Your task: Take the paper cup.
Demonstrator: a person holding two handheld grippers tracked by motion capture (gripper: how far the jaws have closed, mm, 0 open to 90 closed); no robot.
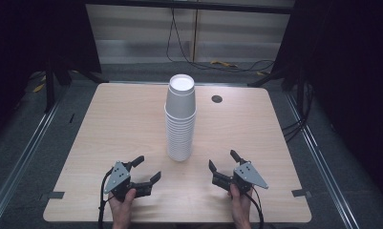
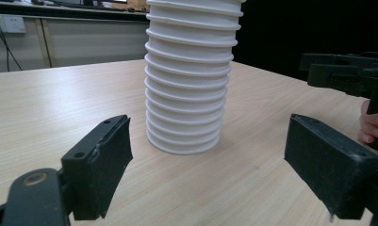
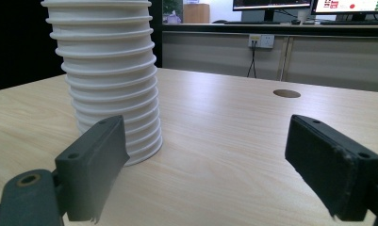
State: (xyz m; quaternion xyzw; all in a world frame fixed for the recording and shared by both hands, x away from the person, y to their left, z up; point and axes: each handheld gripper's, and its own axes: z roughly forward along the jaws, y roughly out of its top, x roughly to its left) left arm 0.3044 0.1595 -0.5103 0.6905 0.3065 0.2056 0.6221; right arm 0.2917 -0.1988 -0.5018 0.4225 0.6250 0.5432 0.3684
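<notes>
A tall stack of white paper cups (image 1: 181,119) stands upside down in the middle of the light wooden table (image 1: 117,119). My left gripper (image 1: 148,168) rests near the front edge, left of the stack, held by a hand; its jaws stand wide apart with nothing between them. In the left gripper view the stack (image 2: 189,80) rises just beyond the left gripper (image 2: 208,155). My right gripper (image 1: 222,159) sits to the right of the stack, open and empty. In the right gripper view the stack (image 3: 109,80) stands behind the left jaw of the right gripper (image 3: 205,155).
A round cable hole (image 1: 217,98) lies in the table behind and right of the stack. Grey tape marks (image 1: 55,195) sit at the front corners. Cables (image 1: 227,64) trail over the floor behind the table. The other gripper (image 2: 347,75) shows at the right of the left gripper view.
</notes>
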